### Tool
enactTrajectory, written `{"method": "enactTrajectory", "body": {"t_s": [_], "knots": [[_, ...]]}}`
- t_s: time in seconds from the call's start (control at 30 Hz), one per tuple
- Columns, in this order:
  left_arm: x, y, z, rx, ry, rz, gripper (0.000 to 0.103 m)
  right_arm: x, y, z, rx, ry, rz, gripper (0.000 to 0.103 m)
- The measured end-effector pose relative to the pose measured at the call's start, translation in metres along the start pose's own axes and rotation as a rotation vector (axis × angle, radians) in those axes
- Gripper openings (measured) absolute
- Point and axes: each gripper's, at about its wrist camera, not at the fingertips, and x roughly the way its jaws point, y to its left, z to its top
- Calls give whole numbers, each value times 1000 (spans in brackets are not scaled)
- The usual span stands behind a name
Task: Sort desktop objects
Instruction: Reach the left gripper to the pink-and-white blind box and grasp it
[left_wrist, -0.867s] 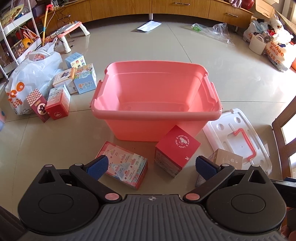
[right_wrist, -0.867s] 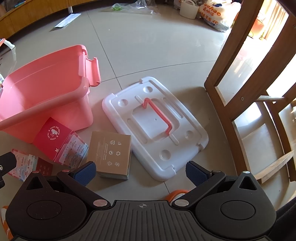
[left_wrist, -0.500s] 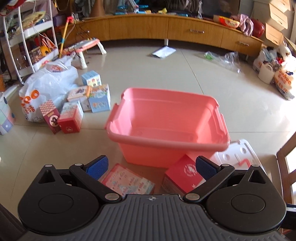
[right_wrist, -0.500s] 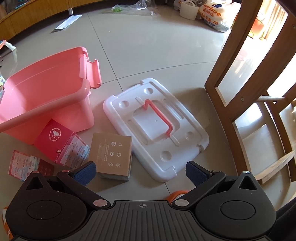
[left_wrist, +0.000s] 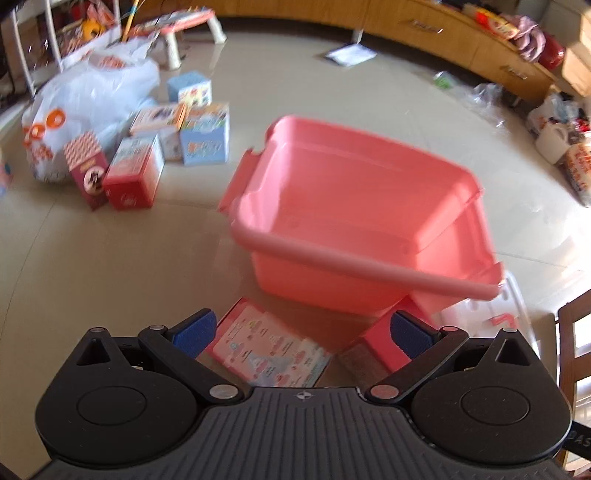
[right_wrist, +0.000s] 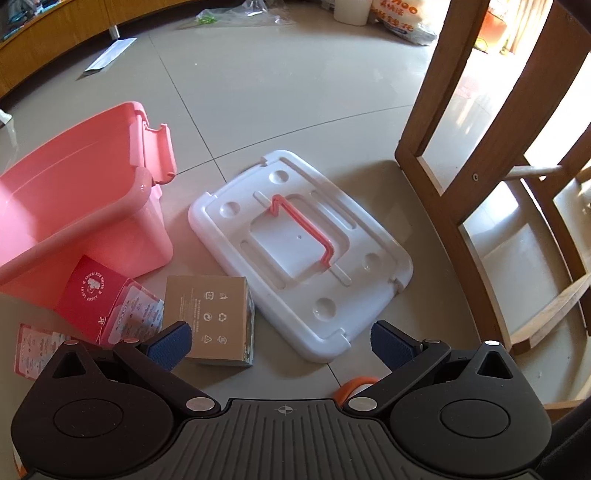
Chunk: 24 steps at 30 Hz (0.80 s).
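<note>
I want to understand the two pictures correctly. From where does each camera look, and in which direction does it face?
Left wrist: sits on the left gripper, looks down and forward at the pink bin; its open blue-padded fingers show.
Right wrist: sits on the right gripper, looks down at the white lid and brown box, beside a wooden chair; open fingers show.
Shared: pink bin, red box, white lid.

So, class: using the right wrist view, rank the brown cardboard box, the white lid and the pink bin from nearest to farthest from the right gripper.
1. Brown cardboard box, at the left fingertip of the right gripper.
2. White lid, ahead, centre.
3. Pink bin, far left.
</note>
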Motion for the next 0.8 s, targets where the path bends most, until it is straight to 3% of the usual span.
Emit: {"method": "enactTrajectory", "body": {"t_s": [0.17, 0.27, 0.33, 0.53, 0.8], "knots": [[33, 2, -11, 39, 122, 105, 103, 10, 11, -3, -28, 16, 9, 103], [48, 5, -16, 49, 151, 119, 103, 13, 20, -3, -65, 11, 10, 103], [57, 11, -14, -14, 184, 117, 102, 16, 23, -3, -79, 11, 7, 103], [75, 42, -8, -407, 208, 40, 101, 31, 24, -3, -72, 38, -16, 103], [100, 51, -11, -532, 211, 70, 96, 49, 27, -5, -83, 65, -21, 103]]}}
